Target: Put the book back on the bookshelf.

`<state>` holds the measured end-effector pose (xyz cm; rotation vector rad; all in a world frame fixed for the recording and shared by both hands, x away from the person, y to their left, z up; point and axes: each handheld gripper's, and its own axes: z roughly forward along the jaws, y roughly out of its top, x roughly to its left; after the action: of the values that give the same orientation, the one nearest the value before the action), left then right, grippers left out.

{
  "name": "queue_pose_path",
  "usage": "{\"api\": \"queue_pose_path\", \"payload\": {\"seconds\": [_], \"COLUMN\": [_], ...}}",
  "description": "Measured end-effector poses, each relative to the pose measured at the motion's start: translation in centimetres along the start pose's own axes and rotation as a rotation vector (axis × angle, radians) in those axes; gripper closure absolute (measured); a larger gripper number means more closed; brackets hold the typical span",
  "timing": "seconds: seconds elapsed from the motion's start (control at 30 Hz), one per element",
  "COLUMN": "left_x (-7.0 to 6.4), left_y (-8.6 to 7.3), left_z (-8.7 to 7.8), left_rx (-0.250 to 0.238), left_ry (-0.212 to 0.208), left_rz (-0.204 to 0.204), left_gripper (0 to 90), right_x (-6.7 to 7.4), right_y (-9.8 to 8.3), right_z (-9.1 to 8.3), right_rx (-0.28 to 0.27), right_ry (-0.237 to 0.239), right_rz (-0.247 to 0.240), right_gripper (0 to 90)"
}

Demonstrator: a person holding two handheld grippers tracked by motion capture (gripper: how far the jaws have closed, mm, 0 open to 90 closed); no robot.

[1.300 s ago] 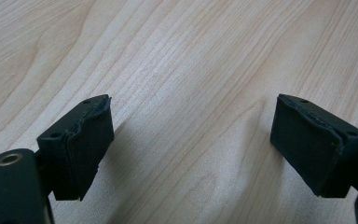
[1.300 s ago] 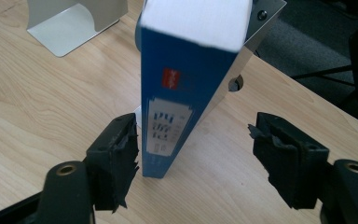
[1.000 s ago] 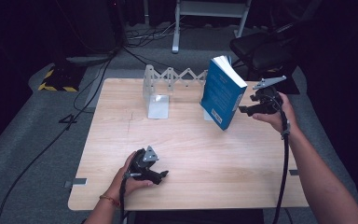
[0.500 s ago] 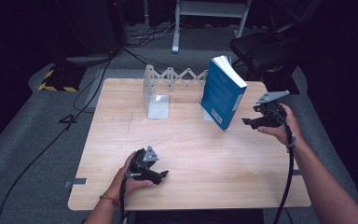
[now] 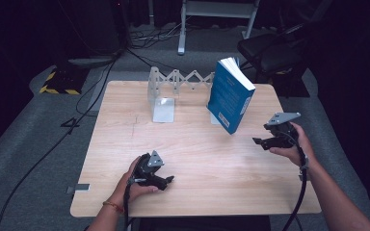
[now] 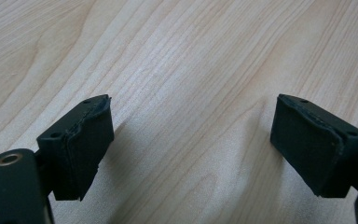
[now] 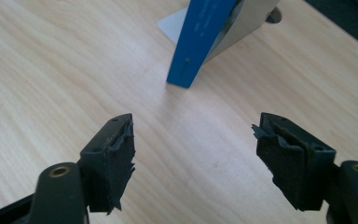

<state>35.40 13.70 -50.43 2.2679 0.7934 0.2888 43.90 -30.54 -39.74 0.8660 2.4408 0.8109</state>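
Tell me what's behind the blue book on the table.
The blue book leans back against a metal bookend of the expanding rack. The bookend's base is mostly hidden by the book.

Left forearm enters from bottom edge, left hand [image 5: 134, 185] low, wrapped round left gripper [image 5: 166, 180] — jaws pointing right, spread wide, nothing between pads [image 6: 81, 144]. Right forearm comes in from bottom right corner, right hand [image 5: 294, 147] raised, right gripper [image 5: 259, 142] aimed left — jaws apart, empty.
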Motion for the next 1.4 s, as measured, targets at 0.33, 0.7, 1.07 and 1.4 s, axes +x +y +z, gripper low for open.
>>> {"api": "queue_pose_path", "payload": {"seconds": [0.33, 0.7, 1.07, 1.4], "left_x": [0.0, 0.0, 0.0, 0.0], "left_y": [0.0, 0.0, 0.0, 0.0], "left_z": [0.0, 0.0, 0.0, 0.0], "left_rx": [0.000, 0.000, 0.000, 0.000], "left_ry": [0.000, 0.000, 0.000, 0.000], "left_rz": [0.000, -0.001, -0.001, 0.000], "left_gripper": [13.7, 13.7, 13.7, 13.7], "right_x": [1.0, 1.1, 0.7, 0.3], "right_y": [-3.8, -9.1, -14.0, -18.1], "right_z": [0.3, 0.2, -0.6, -1.5], "right_rx": [-0.016, -0.041, -0.057, -0.108], "right_ry": [0.015, 0.025, 0.022, 0.029], "right_rz": [-0.001, 0.042, 0.092, 0.228], "right_gripper": [27.4, 27.2, 25.4, 21.8]}}
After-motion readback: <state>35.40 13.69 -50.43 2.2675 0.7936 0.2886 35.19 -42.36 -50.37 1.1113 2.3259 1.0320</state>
